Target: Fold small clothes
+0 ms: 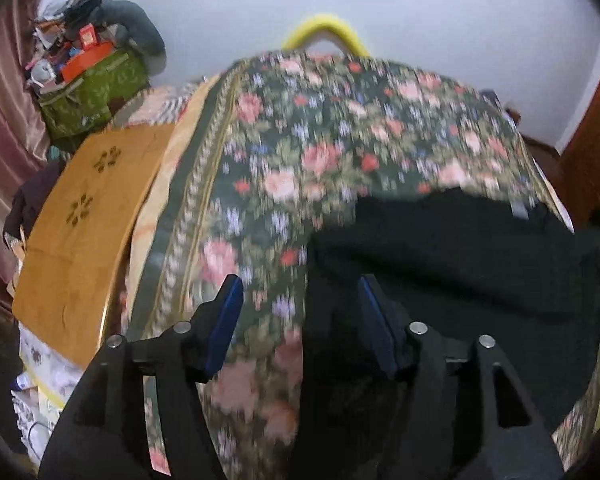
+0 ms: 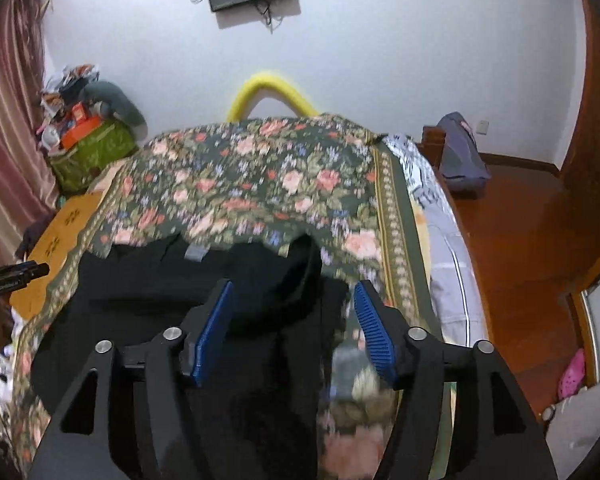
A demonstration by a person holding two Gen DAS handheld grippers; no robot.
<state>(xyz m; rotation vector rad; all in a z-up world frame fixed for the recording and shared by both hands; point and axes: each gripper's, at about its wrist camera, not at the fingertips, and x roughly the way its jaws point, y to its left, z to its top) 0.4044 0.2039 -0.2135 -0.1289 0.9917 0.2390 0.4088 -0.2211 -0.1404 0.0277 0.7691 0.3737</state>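
A black garment [image 1: 460, 272] lies spread on a floral bedspread [image 1: 300, 140]. It also shows in the right wrist view [image 2: 180, 280], with a grey neck label [image 2: 196, 254] at its far edge. My left gripper [image 1: 298, 288] is open above the garment's left edge, its right finger over the black cloth and its left finger over the bedspread. My right gripper [image 2: 294, 292] is open above the garment's right edge, where the cloth is bunched. Neither holds anything. Both views are motion-blurred.
A wooden board [image 1: 84, 232] lies left of the bed. A green bag [image 1: 92, 92] piled with clutter stands at the far left by a curtain [image 2: 8, 128]. A yellow curved bar [image 2: 268, 88] stands behind the bed. Wooden floor [image 2: 516, 240] lies to the right.
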